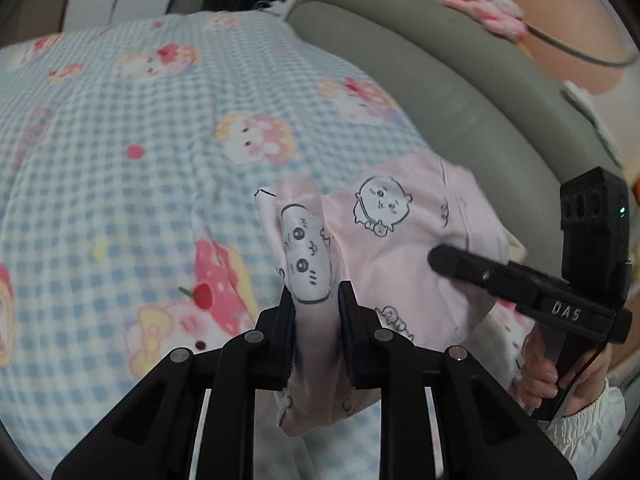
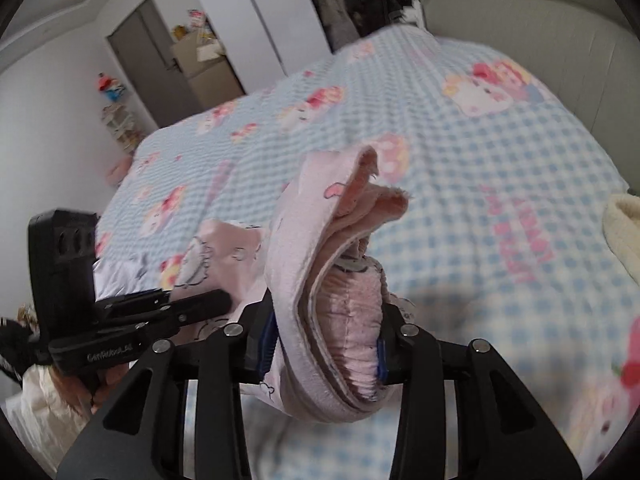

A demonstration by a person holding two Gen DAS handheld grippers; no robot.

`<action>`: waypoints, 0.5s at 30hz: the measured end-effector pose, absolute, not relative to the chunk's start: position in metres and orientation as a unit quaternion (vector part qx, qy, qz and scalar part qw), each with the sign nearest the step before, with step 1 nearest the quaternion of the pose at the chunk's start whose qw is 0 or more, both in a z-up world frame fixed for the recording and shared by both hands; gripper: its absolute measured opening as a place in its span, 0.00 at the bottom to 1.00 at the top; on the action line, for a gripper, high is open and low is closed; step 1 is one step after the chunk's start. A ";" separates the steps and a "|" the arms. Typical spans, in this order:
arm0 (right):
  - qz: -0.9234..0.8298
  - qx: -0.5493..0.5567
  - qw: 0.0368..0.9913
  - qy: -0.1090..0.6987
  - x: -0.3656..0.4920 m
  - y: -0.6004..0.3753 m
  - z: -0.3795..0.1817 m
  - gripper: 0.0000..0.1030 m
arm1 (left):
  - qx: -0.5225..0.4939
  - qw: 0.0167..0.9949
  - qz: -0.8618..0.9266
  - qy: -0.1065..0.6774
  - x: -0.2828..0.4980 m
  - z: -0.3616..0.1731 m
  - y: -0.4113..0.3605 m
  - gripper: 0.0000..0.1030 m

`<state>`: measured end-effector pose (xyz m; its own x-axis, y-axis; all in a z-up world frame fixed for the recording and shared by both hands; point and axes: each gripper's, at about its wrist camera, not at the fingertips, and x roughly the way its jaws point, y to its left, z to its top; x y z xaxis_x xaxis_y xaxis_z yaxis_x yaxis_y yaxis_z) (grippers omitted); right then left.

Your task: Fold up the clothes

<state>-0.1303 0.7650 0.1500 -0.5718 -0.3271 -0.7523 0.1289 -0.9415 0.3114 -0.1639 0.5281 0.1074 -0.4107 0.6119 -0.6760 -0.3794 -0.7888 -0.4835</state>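
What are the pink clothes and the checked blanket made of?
The pink garment looks like soft, matte knit cotton: it drapes limply, and its bunched edge looks fuzzy. The checked bedcover looks like puckered woven cotton with a slightly bumpy surface. Neither is certain from looks alone.

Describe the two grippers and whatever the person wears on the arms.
Both grippers are matte black with angular linkage arms, silver pivot pins and blue pads inside the fingers. The right gripper carries white "DAS" lettering, a boxy black module with a green light and a thin cable. The left gripper has small white lettering I cannot read surely. White ruffled sleeves show at the wrists.
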 end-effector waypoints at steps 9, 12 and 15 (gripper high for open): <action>-0.840 0.528 0.073 -0.103 -0.176 0.789 0.040 0.48 | -0.533 0.261 0.795 -0.122 -0.191 -0.003 0.519 0.40; -0.880 0.468 0.034 -0.078 -0.154 0.788 0.078 0.50 | -0.461 0.279 0.832 -0.131 -0.181 0.021 0.516 0.39; -0.914 0.397 0.029 -0.077 -0.135 0.782 0.105 0.52 | -0.444 0.332 0.823 -0.125 -0.181 0.026 0.541 0.40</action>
